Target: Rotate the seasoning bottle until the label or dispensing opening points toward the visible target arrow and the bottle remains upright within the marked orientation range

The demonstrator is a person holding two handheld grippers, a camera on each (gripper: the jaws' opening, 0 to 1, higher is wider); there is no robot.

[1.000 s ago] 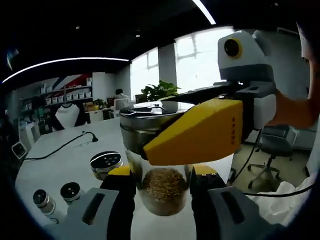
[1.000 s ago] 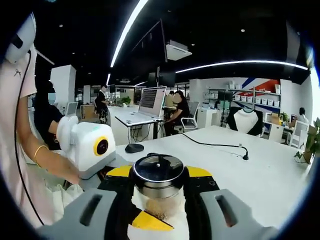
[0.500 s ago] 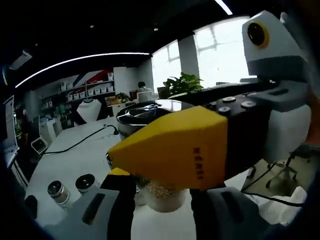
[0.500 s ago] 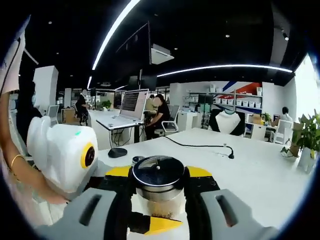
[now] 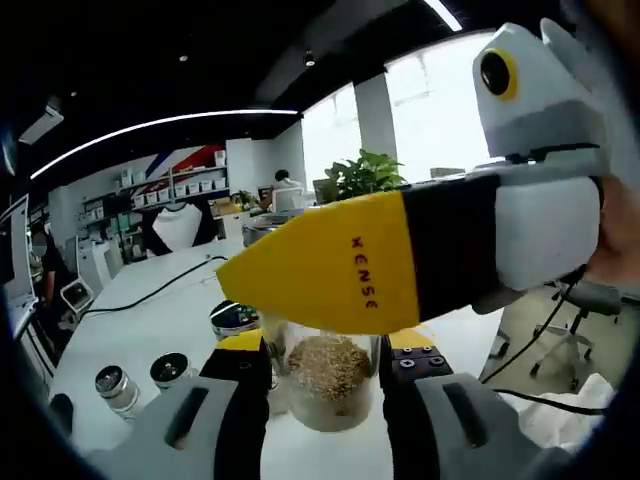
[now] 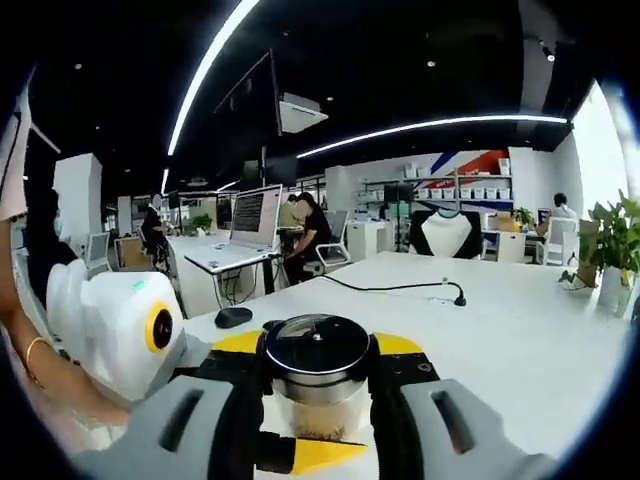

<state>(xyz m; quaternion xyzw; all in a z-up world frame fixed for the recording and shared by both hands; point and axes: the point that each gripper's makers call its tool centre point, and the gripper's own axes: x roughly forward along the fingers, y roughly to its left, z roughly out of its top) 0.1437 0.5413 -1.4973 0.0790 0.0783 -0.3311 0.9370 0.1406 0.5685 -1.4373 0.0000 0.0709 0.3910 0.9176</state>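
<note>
Since a second ago, the right gripper (image 5: 300,280) has swung across the left gripper view, its yellow jaw now covering the seasoning bottle's (image 5: 328,378) lid (printed lettering now faces the camera), the grain-filled glass exposed beneath.

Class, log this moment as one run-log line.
left hand-held gripper: shut on seasoning bottle | right hand-held gripper: shut on its lid | bottle: upright | table: white

White table (image 5: 150,325): two small jars (image 5: 140,378), black cable (image 6: 395,287).
</note>
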